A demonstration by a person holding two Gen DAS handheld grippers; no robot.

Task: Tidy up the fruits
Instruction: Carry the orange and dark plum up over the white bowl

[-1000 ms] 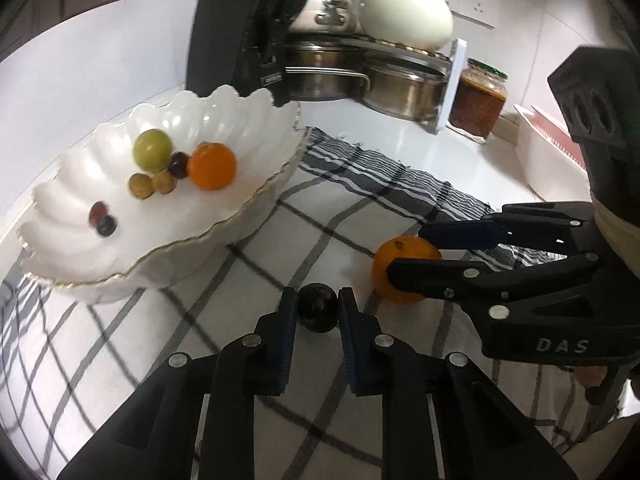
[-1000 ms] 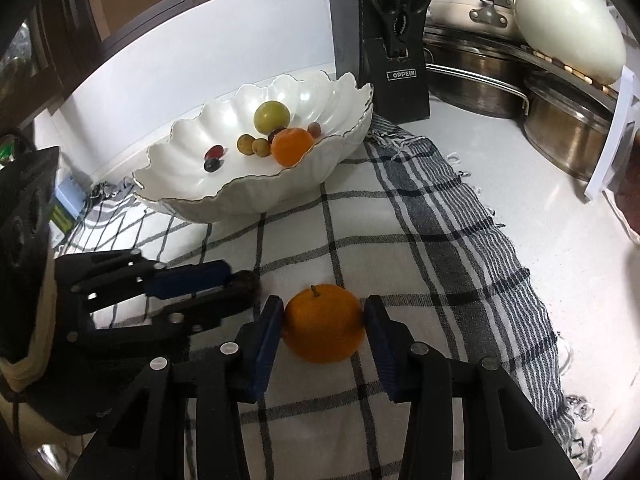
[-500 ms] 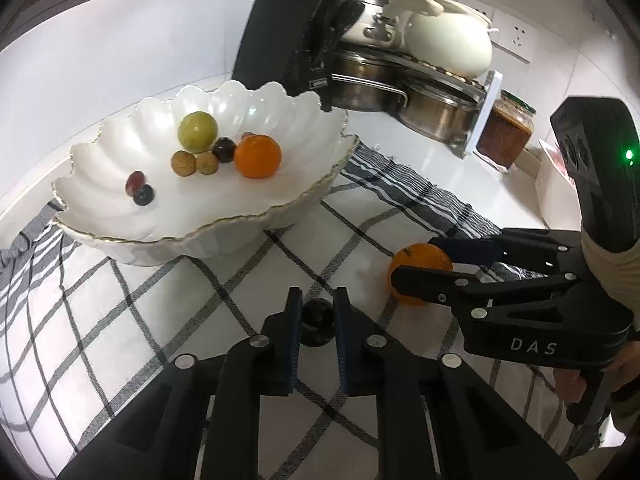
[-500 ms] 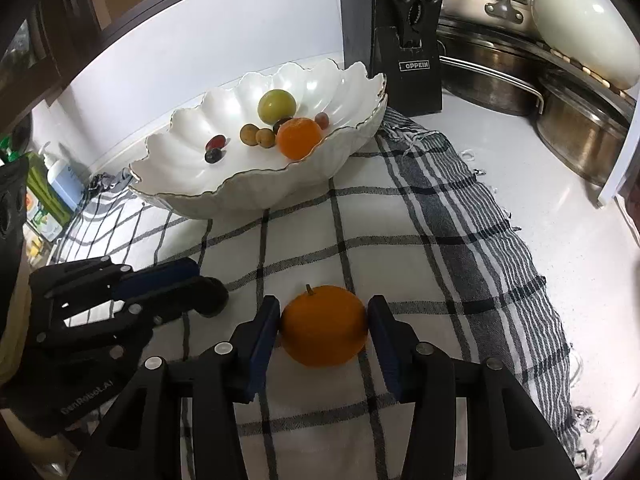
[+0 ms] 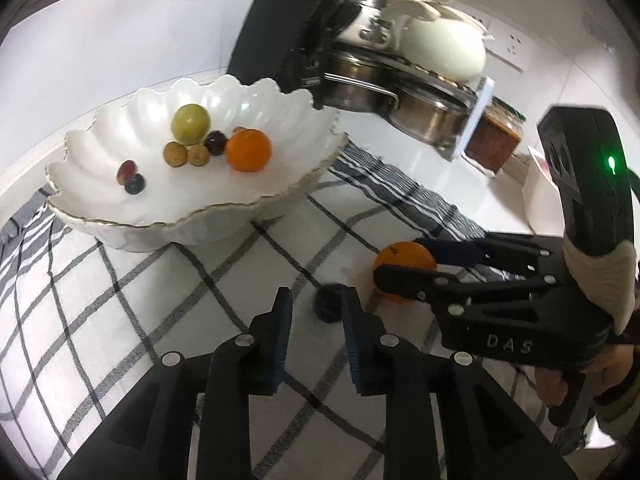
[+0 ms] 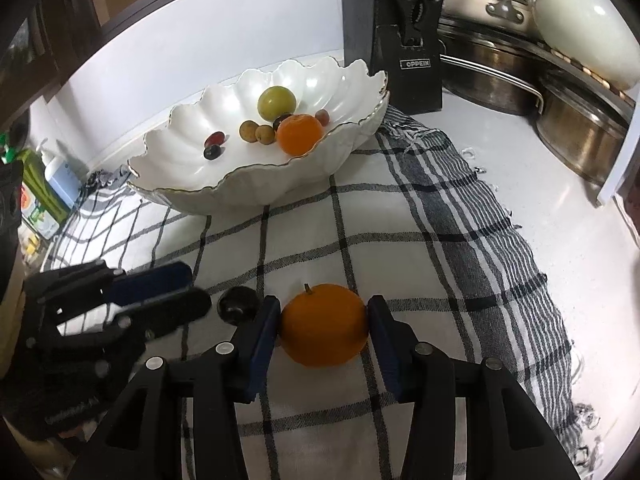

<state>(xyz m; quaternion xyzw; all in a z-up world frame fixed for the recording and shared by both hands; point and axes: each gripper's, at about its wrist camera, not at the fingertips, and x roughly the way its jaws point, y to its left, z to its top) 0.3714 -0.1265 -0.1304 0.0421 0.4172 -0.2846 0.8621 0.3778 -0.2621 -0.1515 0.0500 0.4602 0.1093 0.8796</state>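
Left wrist: seven fruits counted in white bowl [image 5: 120, 216]; left gripper [image 5: 316, 312] now apart, dark plum [image 5: 329, 307] released on cloth before bowl. Right wrist: right gripper [image 6: 323, 326] clamped, as before, on one orange [image 6: 323, 325] before bowl.
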